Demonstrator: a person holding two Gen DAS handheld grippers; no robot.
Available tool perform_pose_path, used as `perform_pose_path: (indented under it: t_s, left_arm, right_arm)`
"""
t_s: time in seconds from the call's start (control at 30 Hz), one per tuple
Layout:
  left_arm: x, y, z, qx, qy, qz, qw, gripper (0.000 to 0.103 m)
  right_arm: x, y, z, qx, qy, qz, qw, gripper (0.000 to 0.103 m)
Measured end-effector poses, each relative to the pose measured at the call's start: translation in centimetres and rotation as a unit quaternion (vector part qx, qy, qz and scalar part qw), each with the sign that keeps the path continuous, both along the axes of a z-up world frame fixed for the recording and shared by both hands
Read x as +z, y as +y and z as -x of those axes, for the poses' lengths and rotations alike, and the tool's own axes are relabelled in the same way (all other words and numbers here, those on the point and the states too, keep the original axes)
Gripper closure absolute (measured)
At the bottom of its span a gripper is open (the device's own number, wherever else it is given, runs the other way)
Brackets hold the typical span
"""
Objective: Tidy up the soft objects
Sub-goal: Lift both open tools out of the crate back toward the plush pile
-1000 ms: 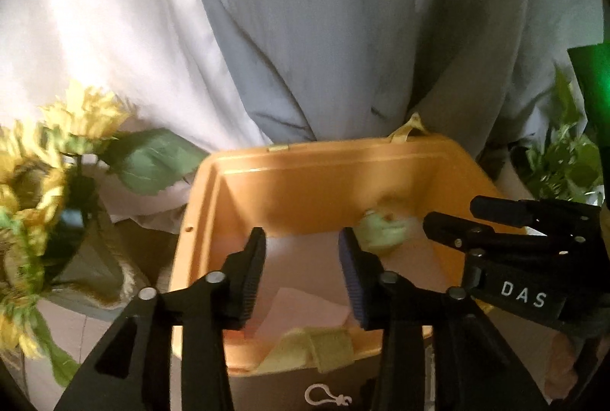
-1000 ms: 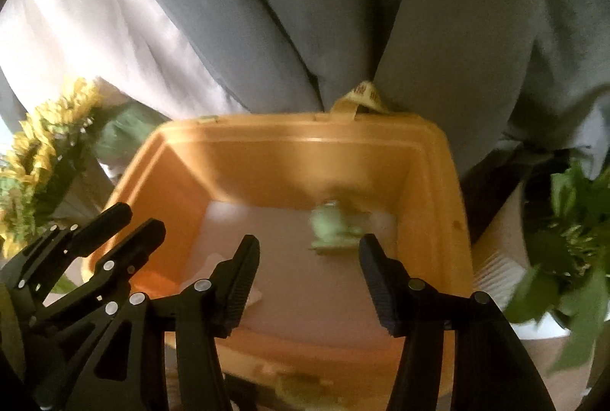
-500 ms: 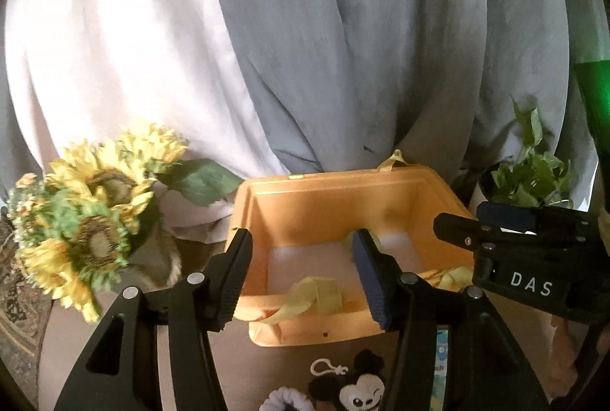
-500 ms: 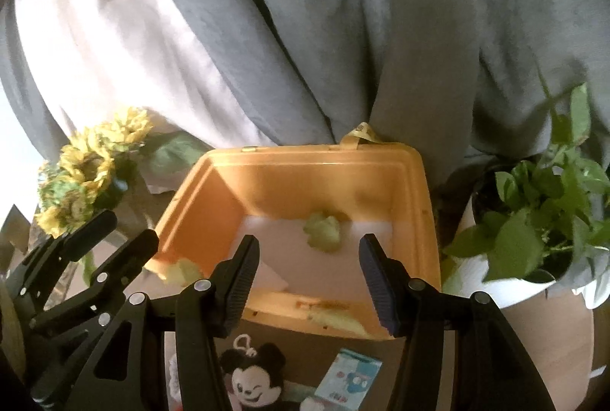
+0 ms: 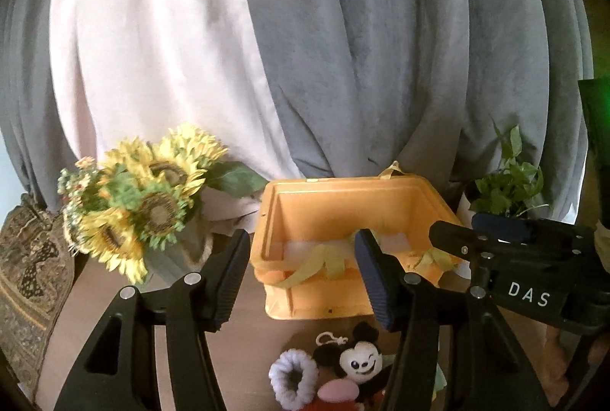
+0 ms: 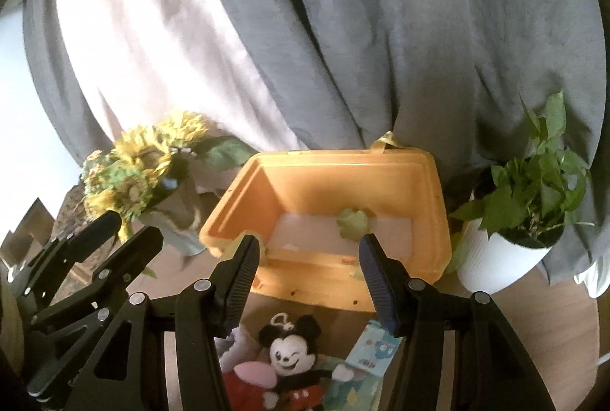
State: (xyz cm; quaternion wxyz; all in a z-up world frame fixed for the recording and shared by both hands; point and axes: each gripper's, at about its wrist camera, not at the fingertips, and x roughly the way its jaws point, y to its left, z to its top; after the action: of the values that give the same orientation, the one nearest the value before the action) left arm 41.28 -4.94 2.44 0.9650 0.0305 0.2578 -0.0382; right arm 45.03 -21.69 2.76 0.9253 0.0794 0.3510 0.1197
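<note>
An orange bin stands on the table against the curtain. A small green soft toy lies inside it at the back. In front of the bin lie a Mickey Mouse plush, a fluffy white-lilac scrunchie and a light blue packet. My left gripper is open and empty, back from the bin's front. My right gripper is open and empty above the plush. It shows at the right of the left wrist view.
A vase of sunflowers stands left of the bin. A potted green plant in a white pot stands to its right. Grey and white curtains hang behind. A patterned rug lies at the far left.
Both grippers have pulled back and up from over the bin. The green toy now lies still inside the bin. The plush, scrunchie and packet have come into view.
</note>
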Motion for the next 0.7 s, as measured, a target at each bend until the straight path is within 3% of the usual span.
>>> perform_pose_path:
  t_s: [0.7]
  left_arm:
    - [-2.7,1.4,8.2,0.026,0.001,0.005,0.9996,0.046]
  right_arm:
    - [-1.9,1.5,6.9,0.047,0.010,-0.008,0.999,0.047]
